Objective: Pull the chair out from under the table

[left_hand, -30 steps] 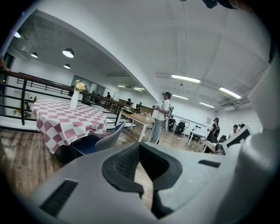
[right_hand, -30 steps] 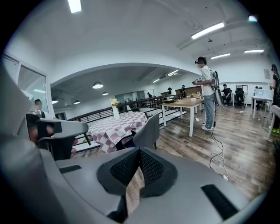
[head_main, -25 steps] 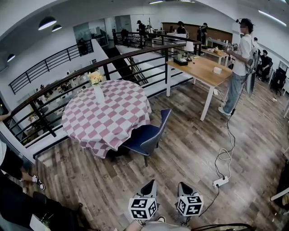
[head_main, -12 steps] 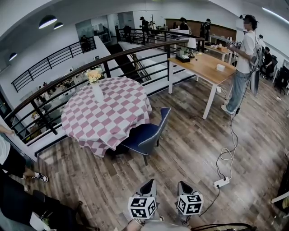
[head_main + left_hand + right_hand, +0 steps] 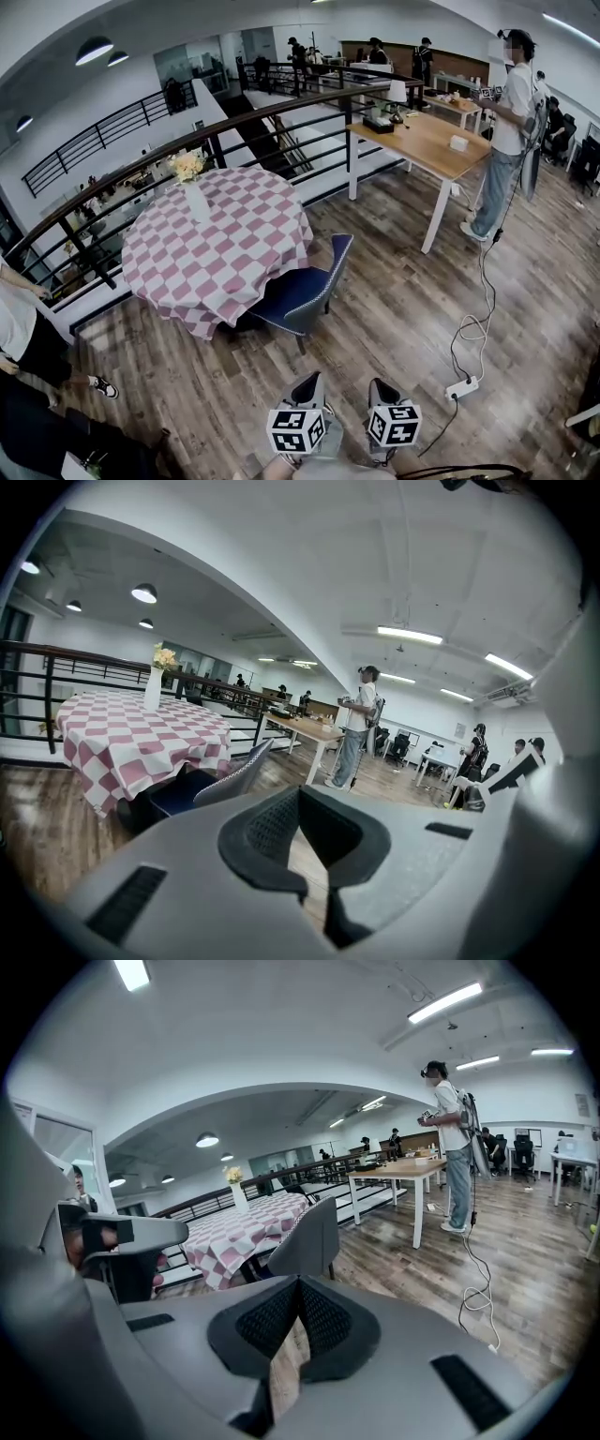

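A dark blue chair (image 5: 305,286) stands tucked partly under the round table (image 5: 216,248), which has a pink-and-white checked cloth; the chair's back faces me. Both grippers hang low in the head view, well short of the chair and apart from it. My left gripper (image 5: 312,381) is shut and empty. My right gripper (image 5: 380,382) is shut too, with nothing in it. The left gripper view shows the left gripper (image 5: 300,803) with the chair (image 5: 225,778) ahead to the left. The right gripper (image 5: 298,1290) points at the chair's back (image 5: 309,1237).
A white vase of flowers (image 5: 194,192) stands on the cloth. Behind the table runs a black railing (image 5: 234,127). A wooden desk (image 5: 427,141) and a standing person (image 5: 506,122) are at the right. A power strip with its cable (image 5: 462,387) lies on the floor to my right. Another person (image 5: 23,328) stands at the left edge.
I have come a little closer to the table and chair. Both grippers stay shut at the bottom of the view. The person at the left edge has stepped forward. The chair has not moved.
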`<state>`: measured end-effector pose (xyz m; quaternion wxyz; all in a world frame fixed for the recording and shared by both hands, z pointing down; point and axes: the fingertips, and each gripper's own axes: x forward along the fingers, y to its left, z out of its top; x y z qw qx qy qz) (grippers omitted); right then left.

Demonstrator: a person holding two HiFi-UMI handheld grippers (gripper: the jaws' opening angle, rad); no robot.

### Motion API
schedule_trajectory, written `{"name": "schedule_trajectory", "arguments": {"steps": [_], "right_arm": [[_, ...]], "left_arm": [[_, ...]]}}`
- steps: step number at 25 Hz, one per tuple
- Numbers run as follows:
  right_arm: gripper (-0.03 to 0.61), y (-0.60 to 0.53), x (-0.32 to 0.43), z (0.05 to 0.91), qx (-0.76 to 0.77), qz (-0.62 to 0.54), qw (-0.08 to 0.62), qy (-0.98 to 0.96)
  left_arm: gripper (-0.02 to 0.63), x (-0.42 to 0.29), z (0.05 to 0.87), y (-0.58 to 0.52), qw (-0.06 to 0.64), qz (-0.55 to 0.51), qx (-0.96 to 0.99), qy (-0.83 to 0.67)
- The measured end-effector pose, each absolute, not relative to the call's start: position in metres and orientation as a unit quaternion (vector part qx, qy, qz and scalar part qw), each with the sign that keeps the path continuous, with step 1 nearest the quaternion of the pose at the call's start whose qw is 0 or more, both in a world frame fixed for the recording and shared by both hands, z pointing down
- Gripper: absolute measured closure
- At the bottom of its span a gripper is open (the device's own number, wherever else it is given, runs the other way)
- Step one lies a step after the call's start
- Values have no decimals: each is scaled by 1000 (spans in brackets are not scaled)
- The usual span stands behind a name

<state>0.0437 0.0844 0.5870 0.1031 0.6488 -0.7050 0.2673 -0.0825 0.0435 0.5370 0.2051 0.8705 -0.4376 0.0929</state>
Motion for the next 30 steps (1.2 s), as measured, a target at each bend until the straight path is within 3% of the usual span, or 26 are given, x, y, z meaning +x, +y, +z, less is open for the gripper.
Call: {"name": "schedule_trajectory", "arguments": {"steps": [30], "right_arm": [[568,-158,82,574,633,255,121,-721]], "left_arm": [[611,-29,538,-193,216,93,870,-433]]}}
